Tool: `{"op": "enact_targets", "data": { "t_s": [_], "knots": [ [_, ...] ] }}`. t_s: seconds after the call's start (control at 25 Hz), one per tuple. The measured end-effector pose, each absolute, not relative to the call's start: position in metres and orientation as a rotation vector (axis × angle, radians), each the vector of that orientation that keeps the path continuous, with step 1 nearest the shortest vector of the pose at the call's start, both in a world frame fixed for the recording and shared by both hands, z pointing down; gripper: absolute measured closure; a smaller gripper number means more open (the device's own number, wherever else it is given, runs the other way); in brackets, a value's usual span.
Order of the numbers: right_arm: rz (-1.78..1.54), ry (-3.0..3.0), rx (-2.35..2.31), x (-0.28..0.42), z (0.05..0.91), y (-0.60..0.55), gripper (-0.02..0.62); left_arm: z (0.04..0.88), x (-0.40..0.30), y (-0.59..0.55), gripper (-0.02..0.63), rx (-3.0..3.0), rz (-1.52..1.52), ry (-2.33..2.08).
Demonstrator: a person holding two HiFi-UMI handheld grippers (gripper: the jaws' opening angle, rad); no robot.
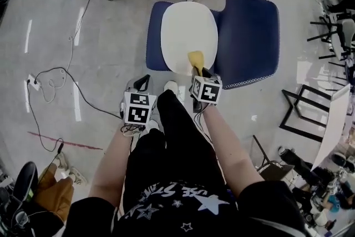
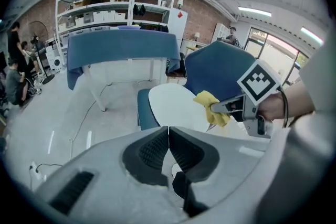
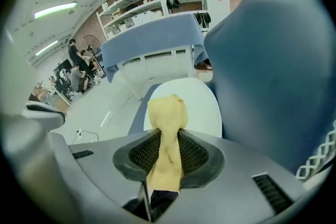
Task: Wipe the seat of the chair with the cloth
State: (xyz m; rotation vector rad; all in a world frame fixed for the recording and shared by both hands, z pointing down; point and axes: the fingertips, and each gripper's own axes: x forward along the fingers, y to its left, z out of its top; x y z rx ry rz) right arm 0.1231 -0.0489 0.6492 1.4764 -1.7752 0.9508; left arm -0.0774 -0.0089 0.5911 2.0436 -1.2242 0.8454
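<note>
Cloth (image 3: 167,118) first: it is yellow, bunched into a strip and clenched between the pads of our right tongs (image 3: 167,147), with a loose tuft poking out past the tips. In the head view that tuft (image 1: 195,58) sits over the near edge of the white seat (image 1: 186,25), just right of that edge's middle. We cannot tell from any view whether the fabric already touches the surface or hangs just above it.

Our left tongs (image 2: 168,136) are pressed together with nothing between them. They are held back off the chair (image 1: 252,66), over the floor (image 1: 111,64) near our knee, well apart from the cloth.

What the next stroke turns on, as we judge it, is this: nearly all of the seat lies ahead of the right tongs, stretching away from us. Its long axis runs from the near edge to the far edge, and the blue backrest (image 3: 273,76) stands along its right side. So the right hand is the nearer one and the only one loaded. The wipe should run forward along that axis and back, working leftward away from the backrest. No wiping shows as done yet.
</note>
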Motion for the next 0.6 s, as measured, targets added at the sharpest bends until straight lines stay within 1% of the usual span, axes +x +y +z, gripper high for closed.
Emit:
{"op": "enact_targets", "data": {
  "t_s": [0.36, 0.6],
  "knots": [
    [0.780, -1.919, 1.481, 0.102, 0.548, -0.019, 0.492, 0.502, -0.114, 0.040, 0.584, 2.118, 0.720, -1.325],
    [0.707, -1.999, 1.532, 0.102, 0.480, 0.016, 0.494, 0.455, -0.111, 0.081, 0.584, 2.180, 0.627, -1.339]
  ]
}}
